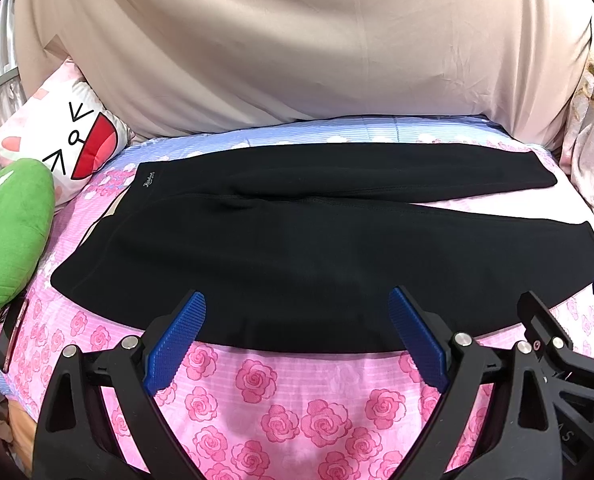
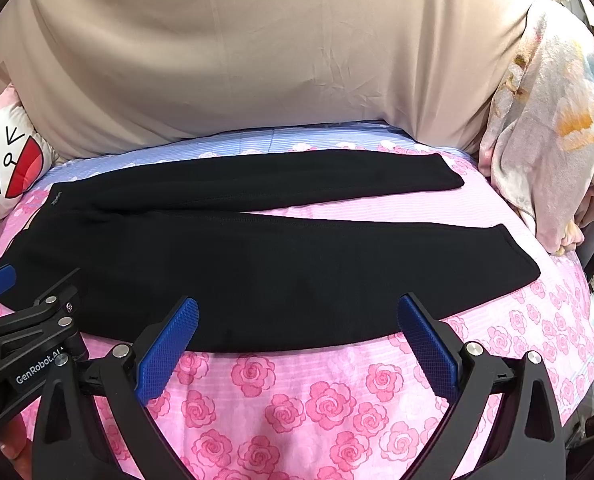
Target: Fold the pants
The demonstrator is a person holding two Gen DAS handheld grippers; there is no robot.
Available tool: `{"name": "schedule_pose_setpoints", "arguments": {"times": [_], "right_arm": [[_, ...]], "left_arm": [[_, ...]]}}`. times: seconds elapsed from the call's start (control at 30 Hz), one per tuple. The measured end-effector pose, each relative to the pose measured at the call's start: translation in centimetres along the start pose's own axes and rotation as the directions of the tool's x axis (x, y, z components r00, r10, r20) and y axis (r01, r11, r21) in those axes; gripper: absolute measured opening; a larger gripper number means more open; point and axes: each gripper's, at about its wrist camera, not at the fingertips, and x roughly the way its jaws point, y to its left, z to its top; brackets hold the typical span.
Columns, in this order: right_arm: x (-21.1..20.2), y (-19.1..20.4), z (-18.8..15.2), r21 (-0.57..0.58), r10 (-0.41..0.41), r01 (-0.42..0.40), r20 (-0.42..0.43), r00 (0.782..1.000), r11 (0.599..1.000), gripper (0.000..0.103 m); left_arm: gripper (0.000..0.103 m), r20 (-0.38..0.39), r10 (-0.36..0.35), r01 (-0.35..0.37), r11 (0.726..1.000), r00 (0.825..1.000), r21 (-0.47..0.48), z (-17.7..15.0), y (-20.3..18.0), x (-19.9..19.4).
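Black pants [image 1: 297,248] lie flat on the pink rose bedsheet [image 1: 297,400], waistband to the left, both legs spread to the right with a gap between them. They also show in the right wrist view [image 2: 265,264]. My left gripper [image 1: 297,304] is open and empty, its blue fingertips over the near edge of the pants. My right gripper [image 2: 297,308] is open and empty, also over the near edge. The right gripper shows at the right edge of the left wrist view [image 1: 569,320]. The left gripper shows at the left of the right wrist view [image 2: 21,300].
A beige fabric-covered headboard [image 1: 297,40] rises behind the bed. A green plush [image 1: 13,232] and a cartoon-face pillow [image 1: 69,136] lie at the left. A phone [image 1: 11,332] lies at the left edge. A crumpled floral blanket [image 2: 549,120] is heaped at the right.
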Motion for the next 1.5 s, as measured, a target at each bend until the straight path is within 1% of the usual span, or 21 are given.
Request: {"name": "schedule_pose_setpoints", "arguments": {"times": [0.63,1.07,1.13,1.2,1.23,1.3,1.33,1.4,1.43,1.47,1.5], "right_arm": [[0.3,0.3,0.2,-0.001,0.001,-0.001,-0.009,1.000,1.000,0.098],[1.1,0.3,0.4,-0.004,0.002,-0.002,-0.024,1.000,1.000,0.098],[1.5,0.3,0.5,-0.007,0.012,-0.012,-0.027,1.000,1.000,0.098],[2.0,0.0,0.6,-0.008,0.045,-0.045,-0.040,0.998,0.999,0.098],[2.6,-0.7,0.9,0.004,0.073,-0.073,-0.056,0.996,0.997,0.098],[3.5,-2.4,1.6,0.024,0.081,-0.080,-0.053,0.995,0.996,0.098],[4.3,-4.1,2.3,0.022,0.060,-0.059,-0.042,0.997,0.998,0.098],[5.8,-7.5,3.8,0.012,-0.014,0.014,-0.033,0.999,1.000,0.098],[6.4,-9.1,4.5,0.010,-0.036,0.036,-0.025,0.999,0.999,0.098],[7.9,-11.8,5.7,0.005,-0.052,0.052,-0.021,0.998,0.999,0.098],[9.5,-13.7,6.8,0.004,-0.052,0.052,-0.029,0.998,0.999,0.098]], "left_arm": [[0.091,-0.005,0.001,-0.001,1.000,1.000,0.002,0.0,0.2,0.2],[0.091,-0.017,0.015,-0.015,1.000,1.000,0.005,0.2,0.0,1.2],[0.091,-0.021,0.013,-0.013,1.000,1.000,0.005,0.3,0.0,1.5],[0.092,-0.030,-0.004,0.004,1.000,1.000,0.004,0.4,0.1,1.9],[0.092,-0.033,-0.007,0.007,1.000,0.999,-0.003,0.6,0.4,2.1],[0.094,-0.035,-0.008,0.007,1.000,0.999,-0.012,1.1,1.2,2.7],[0.094,-0.035,-0.004,0.004,1.000,0.999,-0.018,1.3,1.7,3.0],[0.096,-0.030,0.013,-0.014,0.999,0.999,-0.032,1.8,3.2,3.7],[0.097,-0.027,0.032,-0.034,0.998,0.999,-0.048,2.1,4.5,4.3],[0.097,-0.032,0.050,-0.052,0.996,0.998,-0.070,2.6,6.1,5.1],[0.097,-0.046,0.058,-0.062,0.993,0.997,-0.096,3.1,7.6,6.0]]}}
